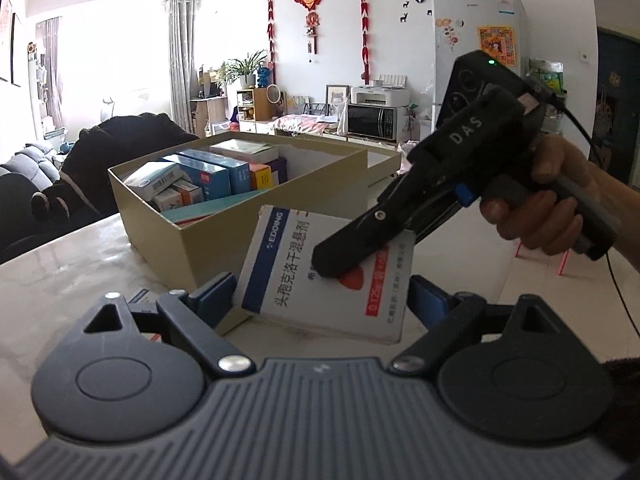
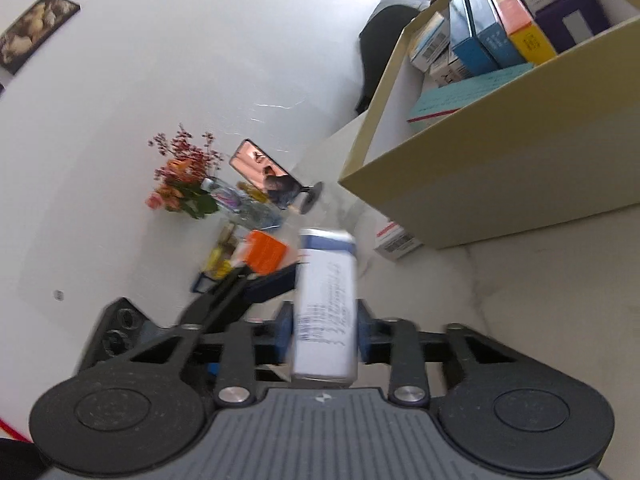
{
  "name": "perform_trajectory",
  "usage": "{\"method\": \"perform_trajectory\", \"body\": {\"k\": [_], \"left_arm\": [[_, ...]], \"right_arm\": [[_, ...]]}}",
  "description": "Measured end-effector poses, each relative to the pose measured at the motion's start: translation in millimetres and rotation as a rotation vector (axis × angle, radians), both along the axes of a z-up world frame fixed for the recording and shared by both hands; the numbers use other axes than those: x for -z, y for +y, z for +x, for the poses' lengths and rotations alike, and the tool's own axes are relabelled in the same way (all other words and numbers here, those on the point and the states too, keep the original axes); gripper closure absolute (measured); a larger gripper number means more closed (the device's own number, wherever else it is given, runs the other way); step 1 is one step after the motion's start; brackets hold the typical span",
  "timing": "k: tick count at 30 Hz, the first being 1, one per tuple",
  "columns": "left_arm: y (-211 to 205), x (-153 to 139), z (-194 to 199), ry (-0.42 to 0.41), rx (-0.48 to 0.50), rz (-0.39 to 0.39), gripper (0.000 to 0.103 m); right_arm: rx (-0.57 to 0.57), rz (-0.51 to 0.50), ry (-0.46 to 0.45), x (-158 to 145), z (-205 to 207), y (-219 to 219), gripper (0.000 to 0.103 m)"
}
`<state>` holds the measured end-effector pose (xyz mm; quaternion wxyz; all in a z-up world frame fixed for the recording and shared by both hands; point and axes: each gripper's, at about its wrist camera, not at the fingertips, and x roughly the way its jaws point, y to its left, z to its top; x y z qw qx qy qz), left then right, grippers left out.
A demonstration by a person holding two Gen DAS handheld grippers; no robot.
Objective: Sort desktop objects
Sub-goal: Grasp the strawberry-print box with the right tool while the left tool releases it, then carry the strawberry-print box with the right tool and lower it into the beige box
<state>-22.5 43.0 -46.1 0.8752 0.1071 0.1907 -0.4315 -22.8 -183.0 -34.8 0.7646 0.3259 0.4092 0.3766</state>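
1. Left wrist view: a white medicine box (image 1: pixel 324 276) stands tilted on the tabletop (image 1: pixel 60 280), just in front of the tan carton (image 1: pixel 168 216)
2. Left tongs (image 1: pixel 320 300) are spread wide, a blue pad on either side of the box; whether the pads touch it I cannot tell
3. Right tongs (image 1: pixel 340 260), held in a hand (image 1: pixel 552 196), are clenched on the box, the black finger lying across its printed face
4. Right wrist view: the same box (image 2: pixel 326 312), seen edge-on and blurred, sits pinched between the blue pads (image 2: pixel 285 332)
5. Carton is open-topped and packed with upright packets (image 1: pixel 212 176), blue, white, yellow and purple; a teal one lies flat in front of them
6. Carton's near wall stands close behind the box, in the way of anything going straight forward
7. A small white packet with a barcode (image 2: pixel 396 242) lies on the tabletop against the carton's corner
8. Further off stand an orange packet (image 2: pixel 266 256), a bottle (image 2: pixel 228 198), flowers (image 2: pixel 180 176) and a mirror (image 2: pixel 264 176)
9. Box front reads "EDDING" on a blue band, with large Chinese characters beside it and a red strip along one edge
10. Right tool's body (image 1: pixel 464 132) bears the letters "DAS" and a lit green lamp
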Motion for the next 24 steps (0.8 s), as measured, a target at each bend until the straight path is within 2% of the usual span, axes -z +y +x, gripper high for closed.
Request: {"method": "perform_trajectory", "body": {"k": [6, 13, 19, 24], "left_arm": [[-2, -4, 7, 0.021, -0.015, -0.028, 0.009], [7, -7, 18, 0.064, -0.037, -0.085, 0.005], [12, 0, 27, 0.102, -0.071, -0.087, 0.005], [15, 6, 33, 0.130, -0.083, -0.092, 0.004]], "right_arm": [[0.016, -0.045, -0.039, -8, 4, -5, 0.073], [0.092, -0.103, -0.075, -21, 22, -21, 0.073], [0.165, -0.131, -0.141, -47, 38, -43, 0.073], [0.268, -0.205, -0.199, -73, 55, -66, 0.073]]}}
